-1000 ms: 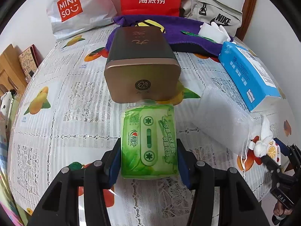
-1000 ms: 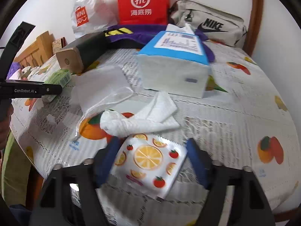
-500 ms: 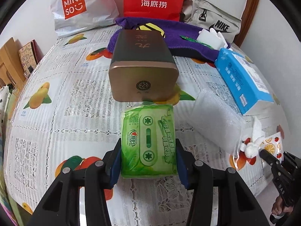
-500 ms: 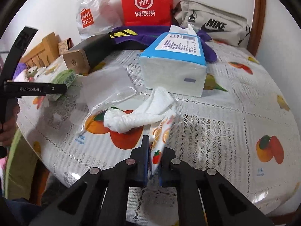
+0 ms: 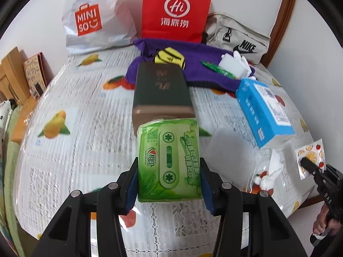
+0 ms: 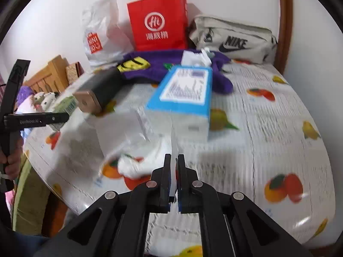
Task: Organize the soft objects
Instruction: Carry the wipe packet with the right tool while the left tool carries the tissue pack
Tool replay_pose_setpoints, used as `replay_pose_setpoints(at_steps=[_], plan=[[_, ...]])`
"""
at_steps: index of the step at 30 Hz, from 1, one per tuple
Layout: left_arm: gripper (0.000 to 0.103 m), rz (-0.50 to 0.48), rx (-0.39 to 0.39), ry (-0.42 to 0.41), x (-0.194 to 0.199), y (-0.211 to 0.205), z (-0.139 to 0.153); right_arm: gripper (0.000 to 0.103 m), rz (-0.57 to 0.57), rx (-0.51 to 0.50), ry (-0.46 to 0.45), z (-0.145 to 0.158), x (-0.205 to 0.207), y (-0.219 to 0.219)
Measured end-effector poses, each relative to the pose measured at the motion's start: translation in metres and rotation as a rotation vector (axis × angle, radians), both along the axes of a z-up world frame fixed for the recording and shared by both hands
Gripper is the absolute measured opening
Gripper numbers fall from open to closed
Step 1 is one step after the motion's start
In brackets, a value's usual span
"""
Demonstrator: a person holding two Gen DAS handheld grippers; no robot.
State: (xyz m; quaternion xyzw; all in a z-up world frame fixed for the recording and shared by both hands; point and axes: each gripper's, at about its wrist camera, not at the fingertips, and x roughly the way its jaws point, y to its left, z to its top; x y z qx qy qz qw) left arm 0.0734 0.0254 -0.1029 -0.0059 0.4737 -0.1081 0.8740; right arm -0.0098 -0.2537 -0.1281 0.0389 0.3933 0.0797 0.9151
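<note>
Left wrist view: the green tissue pack (image 5: 169, 160) is gripped between the jaws of the left gripper (image 5: 169, 184), raised above the tabletop (image 5: 70, 150) in front of the dark box (image 5: 161, 92). The right gripper (image 6: 174, 171) is clamped shut on the fruit-print sachet (image 5: 310, 156), lifted edge-on near the blue tissue box (image 6: 182, 94)

Far ahead of the claw, a red paper bag (image 5: 176, 10) stands at the wall. A white shopping bag (image 5: 96, 17) is left of it and a grey sports bag (image 5: 238, 40) is right of it. A dark box with a gold end (image 5: 161, 90) lies on the table (image 5: 70, 107), closer in.
</note>
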Motion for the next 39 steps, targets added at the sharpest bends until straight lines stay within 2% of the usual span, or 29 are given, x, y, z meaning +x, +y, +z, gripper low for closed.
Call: replay_pose_setpoints(at_steps=[9,20,39], plan=[[0.048,0.021,0.024,-0.036,0.027,-0.004,0.030,0.004,0.007,0.029,-0.029,0.028,0.043,-0.002],[0.048,0.027,0.050,-0.051,0.073,-0.017,0.045,0.004,-0.005,0.024,-0.034,0.052,0.107,-0.010],[0.048,0.038,0.038,-0.008,0.158,-0.030,0.026,0.004,0.035,0.033,0.023,0.042,0.213,-0.008]])
